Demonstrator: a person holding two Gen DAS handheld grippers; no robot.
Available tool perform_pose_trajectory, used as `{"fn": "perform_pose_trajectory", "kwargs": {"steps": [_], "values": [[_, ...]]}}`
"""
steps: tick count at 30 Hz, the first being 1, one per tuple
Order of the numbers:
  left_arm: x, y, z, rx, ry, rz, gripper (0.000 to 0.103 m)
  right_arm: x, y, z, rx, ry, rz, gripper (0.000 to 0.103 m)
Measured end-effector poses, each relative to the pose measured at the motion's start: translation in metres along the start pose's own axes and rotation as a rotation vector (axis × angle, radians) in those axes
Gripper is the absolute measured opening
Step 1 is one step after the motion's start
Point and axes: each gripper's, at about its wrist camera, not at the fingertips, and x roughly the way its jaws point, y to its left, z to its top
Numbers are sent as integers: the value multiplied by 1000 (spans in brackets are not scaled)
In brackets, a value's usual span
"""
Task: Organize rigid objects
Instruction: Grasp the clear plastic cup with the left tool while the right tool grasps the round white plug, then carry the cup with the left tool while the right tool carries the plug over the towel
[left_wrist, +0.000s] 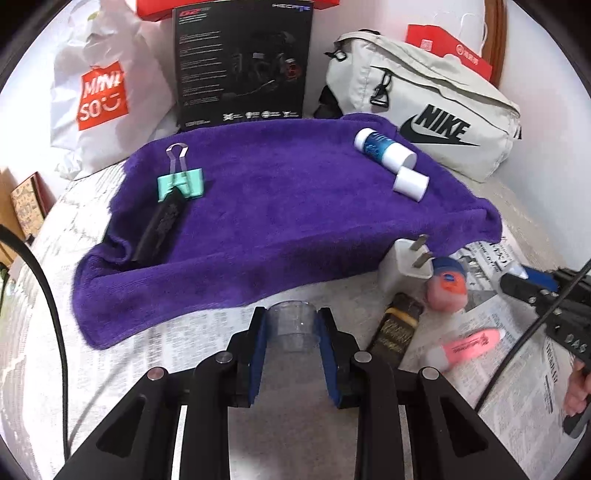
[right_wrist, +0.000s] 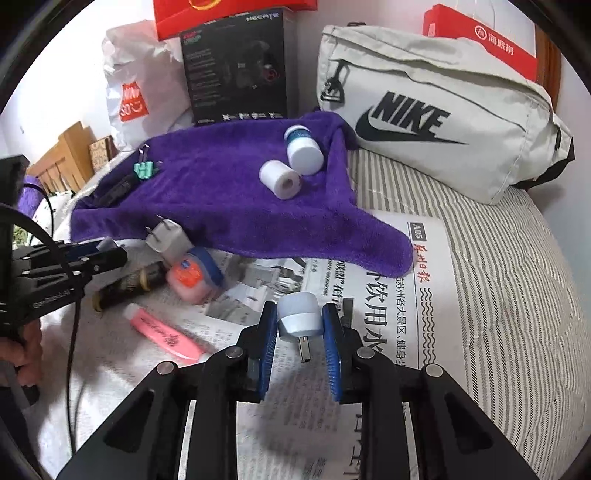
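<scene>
Left gripper (left_wrist: 291, 325): closed on a clear cup (left_wrist: 291, 326), pads on both its sides, held above the newspaper (left_wrist: 184, 343) just short of the towel's near edge.

Right gripper (right_wrist: 299, 321): closed on a small white USB lamp (right_wrist: 298, 314), plug pointing back toward the camera, over the newspaper near the towel's near right corner.

Purple towel (left_wrist: 288, 206), the sorting ground: binder clip (left_wrist: 181, 182) and a black item at its left edge; glue stick (left_wrist: 384, 147) and its white cap (left_wrist: 410, 182) at the far right corner.

Still loose on the newspaper off the near edge: charger (left_wrist: 404, 264), pink jar (left_wrist: 447, 288), dark comb (left_wrist: 397, 326), pink highlighter (left_wrist: 465, 343).

Step judged: carrying, both loads lifted, neither set down. Next move calls for reaching forward over the near edge, lowering each piece onto bare towel apart from the others, then parting the fingers.
</scene>
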Motion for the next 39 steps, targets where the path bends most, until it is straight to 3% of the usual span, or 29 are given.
{"fn": "perform_pose_trajectory", "kwargs": {"steps": [6,20,39], "values": [[-18,24,-2,-71,-11,-82,26,-3,5,1,7,5,21,24],[-35,45,2,-75,-13,-59,26,-1,22,18,-44,-17,63,24],[-34,64,32,-75,-32,-42,26,19,6,70,-37,-36,54,25]]}}
